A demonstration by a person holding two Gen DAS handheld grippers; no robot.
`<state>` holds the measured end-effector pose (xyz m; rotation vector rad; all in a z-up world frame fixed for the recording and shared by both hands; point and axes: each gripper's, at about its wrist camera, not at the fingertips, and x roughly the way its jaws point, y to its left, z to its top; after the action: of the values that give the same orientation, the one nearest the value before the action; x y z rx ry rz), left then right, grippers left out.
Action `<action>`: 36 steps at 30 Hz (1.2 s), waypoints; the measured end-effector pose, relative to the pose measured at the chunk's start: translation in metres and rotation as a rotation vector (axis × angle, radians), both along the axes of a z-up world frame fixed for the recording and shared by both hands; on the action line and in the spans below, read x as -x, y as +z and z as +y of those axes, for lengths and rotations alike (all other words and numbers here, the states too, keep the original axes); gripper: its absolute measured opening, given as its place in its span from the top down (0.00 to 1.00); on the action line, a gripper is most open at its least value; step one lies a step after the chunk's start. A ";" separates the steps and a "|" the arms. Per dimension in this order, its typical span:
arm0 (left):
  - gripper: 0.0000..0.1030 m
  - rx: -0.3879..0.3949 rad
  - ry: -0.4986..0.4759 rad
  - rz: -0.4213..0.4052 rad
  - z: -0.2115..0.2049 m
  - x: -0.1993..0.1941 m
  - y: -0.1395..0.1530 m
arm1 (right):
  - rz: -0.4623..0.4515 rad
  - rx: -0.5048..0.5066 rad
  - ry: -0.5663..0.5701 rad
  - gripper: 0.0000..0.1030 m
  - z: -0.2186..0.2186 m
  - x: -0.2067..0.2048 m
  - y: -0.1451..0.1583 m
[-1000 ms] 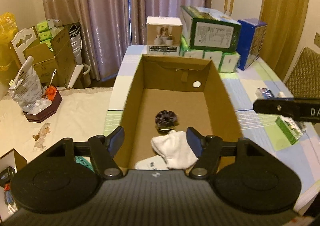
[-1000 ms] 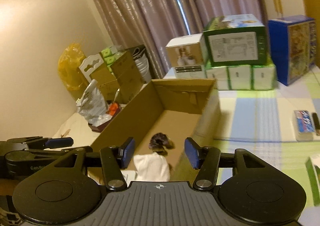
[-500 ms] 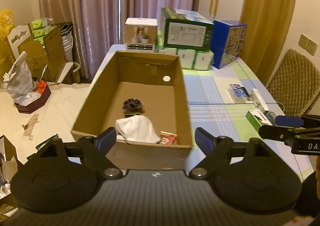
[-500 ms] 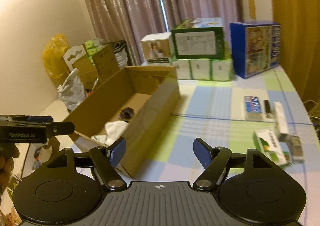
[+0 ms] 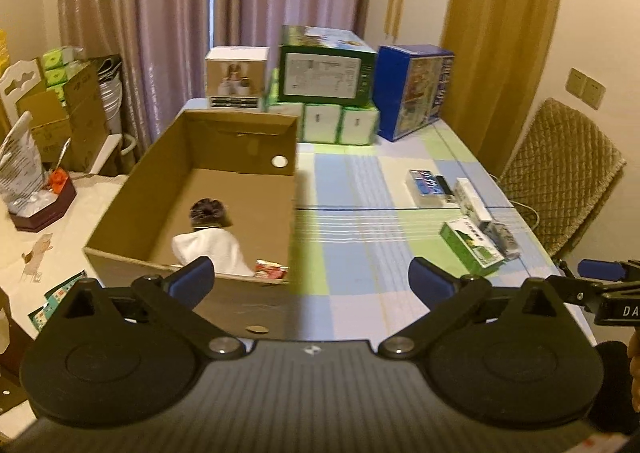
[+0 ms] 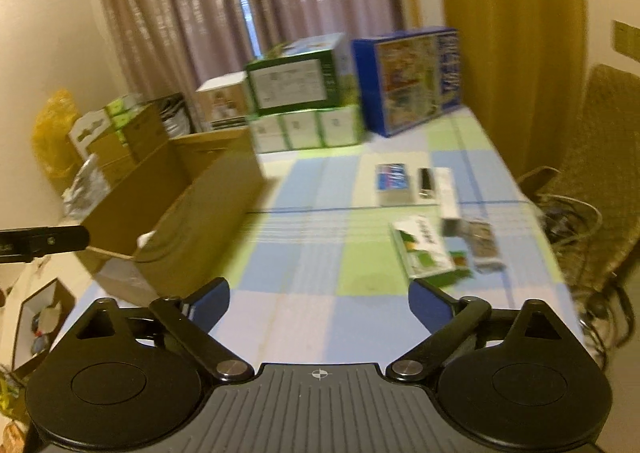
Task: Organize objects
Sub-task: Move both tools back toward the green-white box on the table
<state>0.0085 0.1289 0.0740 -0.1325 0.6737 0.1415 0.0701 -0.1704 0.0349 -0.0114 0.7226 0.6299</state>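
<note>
A: Both views blur; the right tongs [image 6: 318, 299] and left tongs [image 5: 310, 283] gape wide, gripping nothing, above the table [image 5: 352, 285].
B: The box [image 5: 188, 209] at the table's left edge half hides a white cloth [image 5: 210, 251], dark puff [image 5: 206, 211] and red packet [image 5: 271, 269].
A: Small packs [image 6: 424, 249] lie right, bare checked cloth between.

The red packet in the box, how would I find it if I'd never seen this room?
Find the big open brown cardboard box on the left side of the checked tablecloth. Look inside at its nearest right corner, beside the crumpled white cloth. The small shiny red snack packet lies there, the only red thing in the box; the dark round ruffled item sits farther back.
</note>
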 end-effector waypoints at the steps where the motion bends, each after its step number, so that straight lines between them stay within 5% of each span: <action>1: 0.01 0.000 -0.007 -0.001 -0.004 -0.001 0.000 | 0.001 0.002 -0.012 0.06 -0.006 -0.002 0.000; 18: 0.01 -0.007 -0.138 0.029 -0.086 -0.039 -0.018 | 0.016 0.006 -0.164 0.02 -0.084 -0.022 -0.006; 36: 0.01 0.001 -0.185 0.071 -0.129 -0.071 -0.039 | 0.054 0.037 -0.215 0.02 -0.110 -0.043 -0.017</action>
<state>0.0796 0.0001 0.0349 -0.0662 0.7537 -0.0317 0.1134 -0.2807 0.0175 0.0485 0.7760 0.4125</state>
